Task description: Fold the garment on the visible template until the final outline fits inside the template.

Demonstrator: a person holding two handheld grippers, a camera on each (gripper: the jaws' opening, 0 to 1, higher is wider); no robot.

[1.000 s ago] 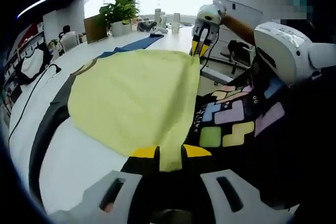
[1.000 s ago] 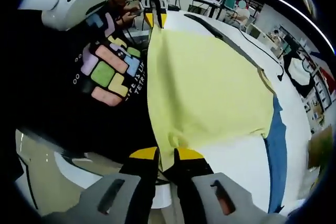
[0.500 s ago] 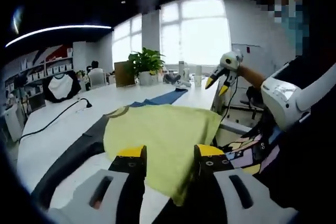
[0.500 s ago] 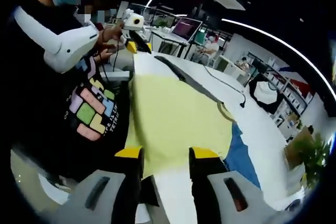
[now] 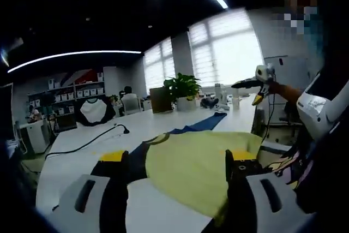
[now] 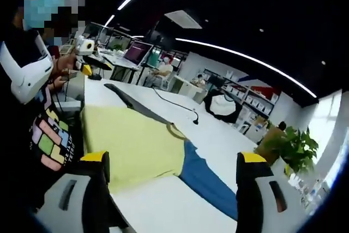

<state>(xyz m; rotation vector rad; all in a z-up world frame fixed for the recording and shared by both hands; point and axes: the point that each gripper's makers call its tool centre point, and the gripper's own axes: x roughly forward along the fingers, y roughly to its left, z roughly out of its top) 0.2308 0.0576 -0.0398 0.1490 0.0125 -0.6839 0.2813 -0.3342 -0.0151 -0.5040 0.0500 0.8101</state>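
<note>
Both grippers — left gripper (image 5: 177, 162) and right gripper (image 6: 172, 165) — stand wide open, empty; the yellow garment (image 6: 133, 145) overhangs the table (image 6: 163, 203) edge and may slip off.

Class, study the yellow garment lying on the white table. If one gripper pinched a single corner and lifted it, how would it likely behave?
The yellow garment would probably go limp and hang from the pinch: it lies thin and flat on the white table, and its near edge droops over the table's side. It looks light for its spread. A push would likely bunch it rather than slide it whole.
</note>
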